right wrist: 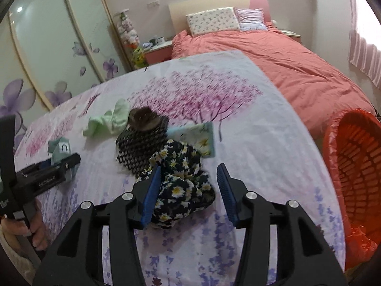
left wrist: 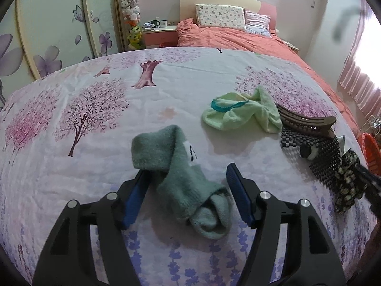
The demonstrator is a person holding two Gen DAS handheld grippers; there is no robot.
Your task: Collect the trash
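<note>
Two open grippers sit low over a bedsheet [left wrist: 71, 76] printed with pink trees and purple flowers. My left gripper [left wrist: 185, 176] has its jaws spread wide around a grey-green sock [left wrist: 181, 174], gripping nothing. My right gripper [right wrist: 188, 176] is likewise spread, a dark daisy-print cloth [right wrist: 183, 186] between its fingers. Beyond lie a pale green cloth [left wrist: 240, 114], a black mesh piece [right wrist: 140, 147] and a brown hair clip [left wrist: 307, 121]. An orange-lined basket [right wrist: 357, 171] stands right of the sheet, before a coral duvet [right wrist: 297, 71], pillows [left wrist: 221, 16] and floral wardrobe doors [left wrist: 52, 35].
</note>
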